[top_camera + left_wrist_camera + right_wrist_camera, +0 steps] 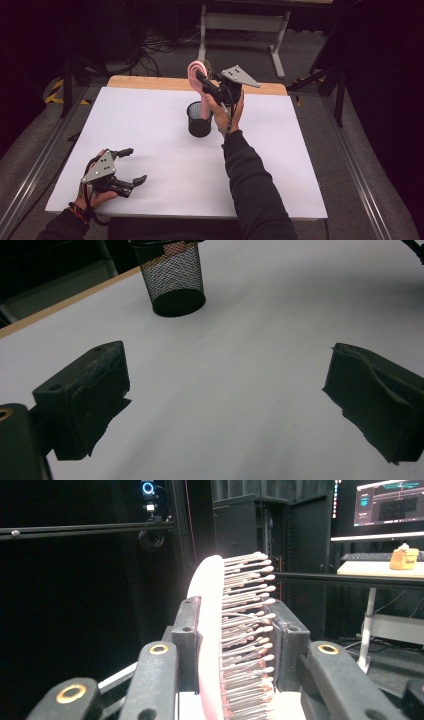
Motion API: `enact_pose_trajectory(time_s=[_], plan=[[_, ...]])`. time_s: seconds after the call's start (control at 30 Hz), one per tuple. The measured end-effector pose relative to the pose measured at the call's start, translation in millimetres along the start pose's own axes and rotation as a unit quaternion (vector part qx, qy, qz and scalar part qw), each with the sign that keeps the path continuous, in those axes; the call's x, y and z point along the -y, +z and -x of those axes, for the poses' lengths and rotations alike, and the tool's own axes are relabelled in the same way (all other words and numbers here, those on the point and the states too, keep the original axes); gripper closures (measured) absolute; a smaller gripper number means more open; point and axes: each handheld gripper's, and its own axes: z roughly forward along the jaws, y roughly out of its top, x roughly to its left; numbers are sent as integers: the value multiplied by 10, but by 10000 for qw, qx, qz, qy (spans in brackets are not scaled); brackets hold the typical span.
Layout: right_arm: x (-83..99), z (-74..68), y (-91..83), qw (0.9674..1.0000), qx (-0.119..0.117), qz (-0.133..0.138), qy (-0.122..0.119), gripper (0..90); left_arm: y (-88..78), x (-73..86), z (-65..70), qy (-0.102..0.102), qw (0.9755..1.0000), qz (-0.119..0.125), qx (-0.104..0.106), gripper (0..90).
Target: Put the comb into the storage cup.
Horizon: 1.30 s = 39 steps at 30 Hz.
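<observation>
**Brush going into the cup**

Right tongs (200, 76) are clamped on the pink bristled hairbrush (196, 75), its handle dipping into the black wire-mesh cup (199, 120) mid-worktop (150, 125); left tongs (135, 165) rest wide open, empty. Next: lower straight, then let go

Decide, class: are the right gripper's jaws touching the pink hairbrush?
Touching. The right gripper view shows the right gripper with one jaw against the pink hairbrush back and the other against its bristle tips.
</observation>
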Motion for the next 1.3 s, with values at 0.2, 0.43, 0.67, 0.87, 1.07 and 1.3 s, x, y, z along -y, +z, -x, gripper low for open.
enact_pose_trajectory(time_s=[0.2, 0.43, 0.67, 0.87, 1.07, 1.3], plan=[[86, 17, -8, 10000, 9, -47, 47, 635, -1, -1, 1, 0, 10000, -5, 8, 49], [179, 27, -9, 9998, 22, -82, 164, 634, -8, -3, -2, 1, 10000, 9, 22, 48], [272, 19, -1, 9997, 11, -120, 221, 634, -7, -1, -4, 2, 10000, -1, 19, 48], [372, 44, 2, 9991, -7, -165, 392, 634, -4, -5, -3, 15, 10000, -10, 29, 49], [461, 41, 8, 9987, -23, -218, 469, 634, -6, -3, -4, 4, 10000, 12, 19, 48], [518, 53, 5, 9983, -5, -252, 525, 633, -15, -5, -9, 0, 10000, 19, 30, 47]])
